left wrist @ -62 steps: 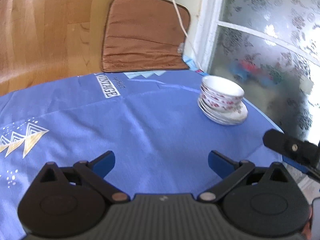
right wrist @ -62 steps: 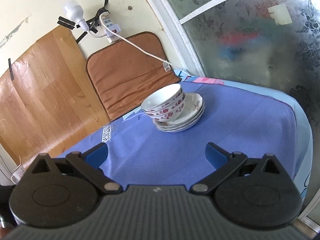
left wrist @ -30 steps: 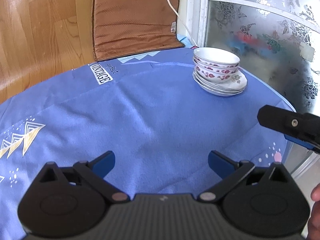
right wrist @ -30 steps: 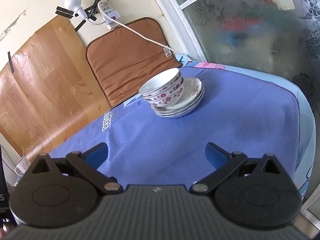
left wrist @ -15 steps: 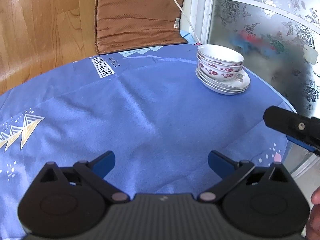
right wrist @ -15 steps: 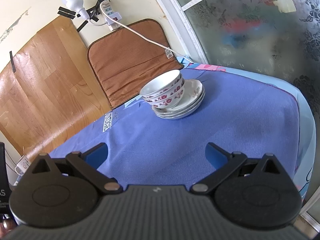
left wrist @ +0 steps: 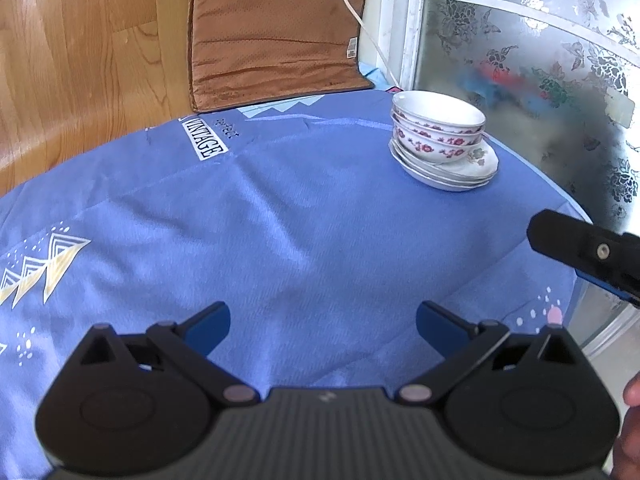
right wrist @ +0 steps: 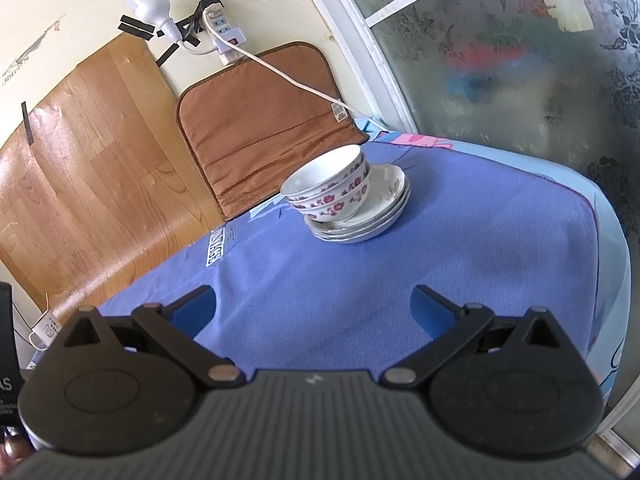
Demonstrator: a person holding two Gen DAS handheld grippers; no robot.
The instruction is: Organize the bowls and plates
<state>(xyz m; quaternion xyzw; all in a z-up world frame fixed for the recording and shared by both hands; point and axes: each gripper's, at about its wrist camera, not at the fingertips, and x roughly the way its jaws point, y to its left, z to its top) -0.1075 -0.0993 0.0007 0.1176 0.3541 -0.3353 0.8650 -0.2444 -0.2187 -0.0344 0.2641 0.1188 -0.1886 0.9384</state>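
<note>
White bowls with red flowers (left wrist: 436,132) (right wrist: 329,186) are nested on a stack of white plates (left wrist: 460,172) (right wrist: 372,216) at the far right of the blue-clothed table (left wrist: 280,220) (right wrist: 460,248). My left gripper (left wrist: 322,324) is open and empty, well short of the stack, above the near part of the cloth. My right gripper (right wrist: 312,304) is open and empty too, also apart from the stack. One black finger of the right gripper (left wrist: 576,242) shows at the right edge of the left wrist view.
A brown cushion (left wrist: 276,32) (right wrist: 264,128) leans on the wall behind the table, with a white cable (right wrist: 288,76) from a power strip (right wrist: 226,36) across it. Frosted glass (left wrist: 540,80) stands right of the stack. Wood panelling (right wrist: 80,160) lies left. A hand (left wrist: 628,420) is at the right edge.
The left wrist view has shifted and swung slightly; the stack now sits a little lower and nearer in it. The right wrist view has backed off a little. Both grippers stay open and empty.
</note>
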